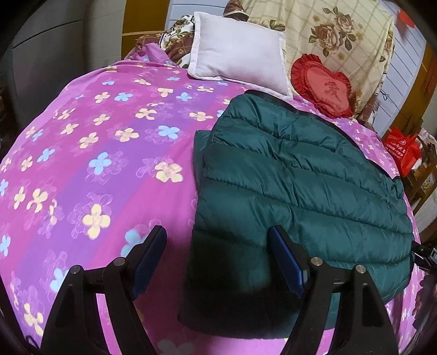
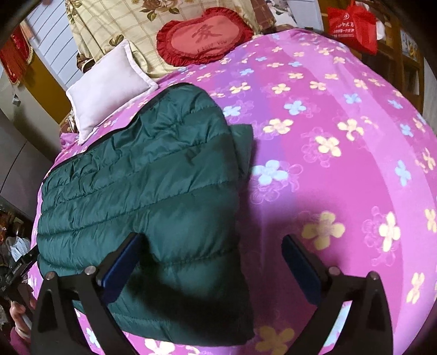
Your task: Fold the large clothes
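Note:
A dark green quilted puffer jacket [image 1: 300, 174] [image 2: 142, 185] lies folded flat on a bed with a pink flowered sheet [image 1: 109, 163] [image 2: 341, 163]. My left gripper [image 1: 218, 245] is open wide just above the jacket's near left corner. Its right finger [image 1: 284, 254] hangs over the green fabric and its left finger [image 1: 153, 248] over the sheet. My right gripper [image 2: 211, 254] is also open wide. It straddles the jacket's near right edge, with its left finger [image 2: 125, 259] over the jacket and its right finger [image 2: 297, 259] over the sheet. No pad presses on the fabric.
A white pillow [image 1: 240, 62] [image 2: 109, 90] and a red heart cushion [image 1: 325, 87] [image 2: 204, 41] lie at the head of the bed, against a beige rose-print blanket [image 1: 341, 35]. A red bag [image 1: 404, 147] [image 2: 352, 24] sits on wooden furniture beside the bed. A hand [image 2: 19, 314] shows at the lower left.

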The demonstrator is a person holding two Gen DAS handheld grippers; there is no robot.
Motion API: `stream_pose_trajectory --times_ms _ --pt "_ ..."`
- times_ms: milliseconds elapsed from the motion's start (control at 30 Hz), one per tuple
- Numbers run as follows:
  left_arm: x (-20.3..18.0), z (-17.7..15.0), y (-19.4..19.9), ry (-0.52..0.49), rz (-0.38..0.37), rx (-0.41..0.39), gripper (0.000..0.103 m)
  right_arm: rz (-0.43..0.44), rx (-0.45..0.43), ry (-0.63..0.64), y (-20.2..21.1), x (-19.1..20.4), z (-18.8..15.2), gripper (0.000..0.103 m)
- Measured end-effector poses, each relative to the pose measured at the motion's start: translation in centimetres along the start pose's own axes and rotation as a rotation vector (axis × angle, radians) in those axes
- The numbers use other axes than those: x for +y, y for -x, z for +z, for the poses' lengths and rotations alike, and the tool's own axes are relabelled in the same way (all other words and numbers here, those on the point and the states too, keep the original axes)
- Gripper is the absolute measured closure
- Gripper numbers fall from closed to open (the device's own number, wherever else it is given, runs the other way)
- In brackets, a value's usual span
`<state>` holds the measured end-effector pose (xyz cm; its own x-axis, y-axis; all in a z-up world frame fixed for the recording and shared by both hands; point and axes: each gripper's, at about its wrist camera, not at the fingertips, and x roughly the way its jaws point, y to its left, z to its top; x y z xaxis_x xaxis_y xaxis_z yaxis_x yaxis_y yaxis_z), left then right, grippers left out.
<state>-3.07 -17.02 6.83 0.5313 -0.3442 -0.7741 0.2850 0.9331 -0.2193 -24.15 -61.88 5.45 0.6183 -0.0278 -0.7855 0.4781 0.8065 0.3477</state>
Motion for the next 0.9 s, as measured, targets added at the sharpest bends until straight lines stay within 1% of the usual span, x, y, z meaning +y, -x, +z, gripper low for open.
stream_pose_trajectory --times_ms 233,367,467,600,667,800,867,900 --pt "0.0 0.8 -1.4 -0.014 -0.023 0.016 0.038 0.049 0.012 0.010 -1.7 0.0 0.9 0.000" --pt "0.0 1.4 -2.3 -0.023 -0.040 0.026 0.033 0.070 0.019 0.029 -2.8 0.1 1.5 0.000" --pt "0.4 1.8 -3.2 -0.002 -0.063 0.049 0.026 0.101 0.045 0.023 -4.0 -0.2 2.0 0.000" --pt "1.2 2.3 -4.5 0.042 -0.116 0.081 0.017 0.161 0.075 -0.003 -5.5 -0.8 2.5 0.000" --pt "1.6 2.3 -5.1 0.069 -0.151 0.094 0.015 0.160 0.079 0.023 -5.9 -0.5 2.7 0.000" --pt "2.2 2.0 -6.1 0.135 -0.222 0.112 0.015 0.181 0.116 0.048 -6.5 0.3 3.1 0.000" --pt "2.1 1.9 -6.4 0.155 -0.242 0.116 0.015 0.202 0.130 0.067 -6.9 0.9 3.2 0.000" --pt "1.9 1.9 -6.3 0.148 -0.246 0.115 0.019 0.213 0.133 0.078 -7.1 1.4 3.1 0.000"
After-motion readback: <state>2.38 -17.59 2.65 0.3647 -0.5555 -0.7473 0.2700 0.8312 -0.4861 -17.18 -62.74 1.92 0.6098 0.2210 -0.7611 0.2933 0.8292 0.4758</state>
